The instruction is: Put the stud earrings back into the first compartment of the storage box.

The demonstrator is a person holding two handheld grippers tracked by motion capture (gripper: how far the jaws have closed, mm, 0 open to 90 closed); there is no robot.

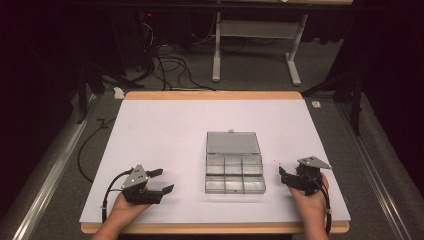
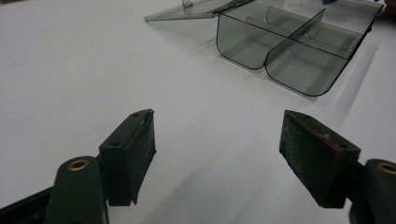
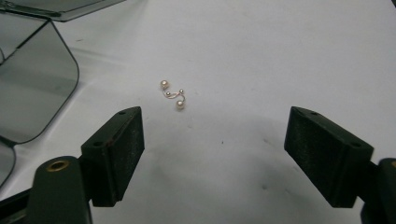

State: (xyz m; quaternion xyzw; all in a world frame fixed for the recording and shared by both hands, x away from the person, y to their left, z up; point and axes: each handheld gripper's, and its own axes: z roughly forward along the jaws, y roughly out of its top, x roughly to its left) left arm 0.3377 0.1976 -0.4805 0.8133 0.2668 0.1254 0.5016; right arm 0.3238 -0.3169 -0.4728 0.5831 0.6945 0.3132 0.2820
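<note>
A clear, smoky plastic box (image 1: pixel 234 174) with several empty compartments lies mid-table, its lid (image 1: pixel 233 142) folded open flat behind it. A tiny pair of pearl earrings (image 3: pixel 172 94) rests on the white surface, just ahead of my right gripper (image 3: pixel 215 123), whose jaws stand wide apart with nothing between them. In the high view the earrings (image 1: pixel 275 161) are a small speck right of the box, close to the right gripper (image 1: pixel 286 177). My left gripper (image 1: pixel 165 180) hovers low at the front left, open and empty, facing the box (image 2: pixel 289 46) and its lid (image 2: pixel 196 10) from some way off.
The white table top (image 1: pixel 165 130) has a wooden rim at the front and back. Beyond it are a dark floor with cables (image 1: pixel 167 67) and a white table frame (image 1: pixel 255 45). A box corner (image 3: pixel 32 79) lies left of the right gripper.
</note>
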